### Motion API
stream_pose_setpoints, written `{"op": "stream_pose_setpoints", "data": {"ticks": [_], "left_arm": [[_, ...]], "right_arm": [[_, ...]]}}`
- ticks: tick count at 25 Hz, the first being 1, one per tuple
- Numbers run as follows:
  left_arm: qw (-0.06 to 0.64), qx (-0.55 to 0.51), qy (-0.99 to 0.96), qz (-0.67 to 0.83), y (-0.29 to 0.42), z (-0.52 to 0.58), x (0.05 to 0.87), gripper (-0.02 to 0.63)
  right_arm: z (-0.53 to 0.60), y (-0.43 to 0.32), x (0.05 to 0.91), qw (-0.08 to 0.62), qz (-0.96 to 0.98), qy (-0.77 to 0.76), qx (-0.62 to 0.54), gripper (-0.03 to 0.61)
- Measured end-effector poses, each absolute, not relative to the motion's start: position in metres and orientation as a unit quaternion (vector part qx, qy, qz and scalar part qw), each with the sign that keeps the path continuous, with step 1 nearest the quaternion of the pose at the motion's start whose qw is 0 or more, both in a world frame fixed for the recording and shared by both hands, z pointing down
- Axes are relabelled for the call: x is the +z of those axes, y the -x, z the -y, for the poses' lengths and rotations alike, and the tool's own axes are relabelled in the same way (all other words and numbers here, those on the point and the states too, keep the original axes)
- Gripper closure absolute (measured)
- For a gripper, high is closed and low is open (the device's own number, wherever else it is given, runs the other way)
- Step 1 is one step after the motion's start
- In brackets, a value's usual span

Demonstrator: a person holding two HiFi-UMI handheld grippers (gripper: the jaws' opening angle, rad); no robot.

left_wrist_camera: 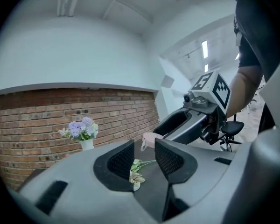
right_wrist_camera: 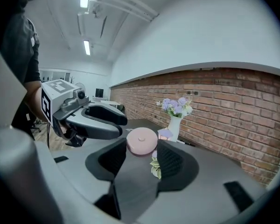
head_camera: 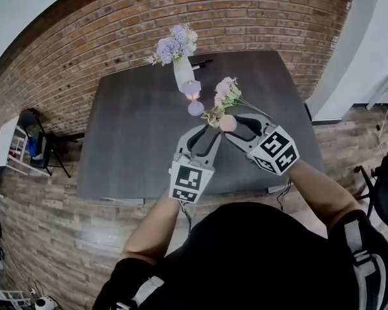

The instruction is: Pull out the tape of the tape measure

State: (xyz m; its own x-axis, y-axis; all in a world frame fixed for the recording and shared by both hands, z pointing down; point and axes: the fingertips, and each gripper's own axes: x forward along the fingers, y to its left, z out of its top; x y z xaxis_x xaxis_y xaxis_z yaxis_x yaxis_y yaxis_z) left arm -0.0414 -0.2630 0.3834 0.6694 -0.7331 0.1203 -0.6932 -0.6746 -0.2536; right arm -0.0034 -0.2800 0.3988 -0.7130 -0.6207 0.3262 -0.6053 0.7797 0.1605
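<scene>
The right gripper (head_camera: 232, 127) (right_wrist_camera: 142, 149) is clamped on the pink round tape measure (head_camera: 227, 123) (right_wrist_camera: 142, 140), whose case sits between its two jaw tips and is held up above the dark table (head_camera: 136, 141). The left gripper (head_camera: 211, 133) (left_wrist_camera: 144, 147) points at it from the person's left with its jaws apart and nothing pressed between them. In the left gripper view the tape measure (left_wrist_camera: 152, 138) sits just past those jaw tips, with a small pale tab on the edge of its case. On the table below lies a flower sprig (head_camera: 225, 99), and farther back a white vase (head_camera: 183, 73) of lilac flowers (head_camera: 173, 44) stands near the brick wall (head_camera: 116, 24).
</scene>
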Motion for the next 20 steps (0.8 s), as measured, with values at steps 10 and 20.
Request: {"op": "stream_pose_setpoints", "data": {"ticks": [10,20], "left_arm": [[0.114,-0.129,0.901,-0.397,0.040,0.264,0.393,0.600],[0.039,-0.067,0.834,-0.546,0.156,0.292,0.381,0.600]], "right_arm": [[0.269,0.007,0.405,0.205,0.925,-0.317,-0.034,0.374],[0.316,-0.054,0.400,0.160,0.895,-0.416,0.010,0.374]]}}
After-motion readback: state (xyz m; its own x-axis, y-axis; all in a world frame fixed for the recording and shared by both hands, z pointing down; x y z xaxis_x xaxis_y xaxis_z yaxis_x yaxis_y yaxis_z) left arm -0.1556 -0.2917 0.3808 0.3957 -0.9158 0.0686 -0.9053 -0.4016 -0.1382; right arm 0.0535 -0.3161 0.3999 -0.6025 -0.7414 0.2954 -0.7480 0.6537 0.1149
